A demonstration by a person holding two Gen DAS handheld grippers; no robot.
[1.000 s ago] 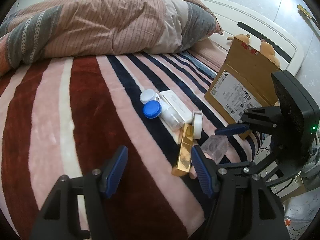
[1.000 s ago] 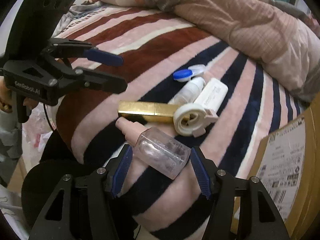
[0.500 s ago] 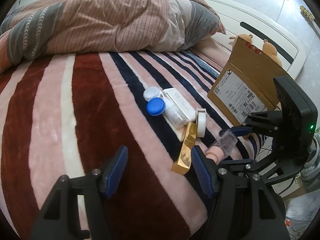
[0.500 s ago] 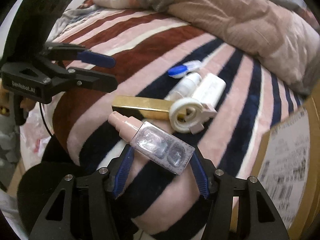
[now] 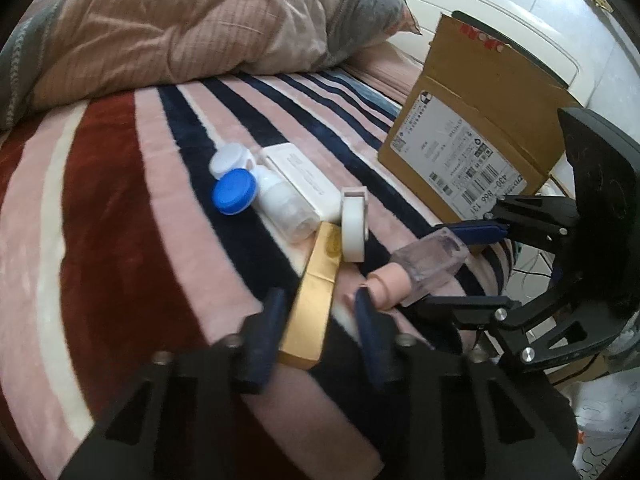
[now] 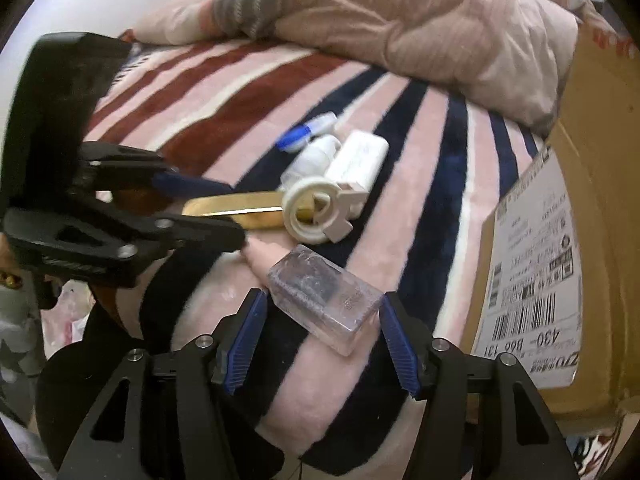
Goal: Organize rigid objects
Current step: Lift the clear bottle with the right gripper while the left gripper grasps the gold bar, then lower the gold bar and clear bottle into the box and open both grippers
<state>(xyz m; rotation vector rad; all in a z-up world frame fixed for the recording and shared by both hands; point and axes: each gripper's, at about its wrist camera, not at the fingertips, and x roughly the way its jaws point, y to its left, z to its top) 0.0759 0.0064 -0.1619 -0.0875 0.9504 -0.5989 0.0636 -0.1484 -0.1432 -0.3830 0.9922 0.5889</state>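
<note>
A cluster of small items lies on a striped blanket: a gold bar-shaped box [image 5: 316,296] [image 6: 240,209], a clear pump bottle with a pink cap [image 5: 424,268] [image 6: 324,292], a white tape roll [image 5: 354,220] [image 6: 316,210], a white rectangular case [image 5: 304,180] [image 6: 360,160], a small white bottle [image 5: 284,208] and a blue-and-white lens case [image 5: 234,188] [image 6: 304,132]. My left gripper [image 5: 320,320] is open with its jaws around the near end of the gold box. My right gripper [image 6: 320,340] is open astride the clear bottle.
A cardboard box with shipping labels [image 5: 472,136] [image 6: 560,240] stands at the right edge of the bed. A rumpled pink and grey duvet [image 5: 180,28] [image 6: 400,20] lies behind the items. The bed edge drops off just below the grippers.
My left gripper has moved right and forward, so its jaws now straddle the gold box. The right gripper stays open around the clear bottle, which has shifted slightly.
</note>
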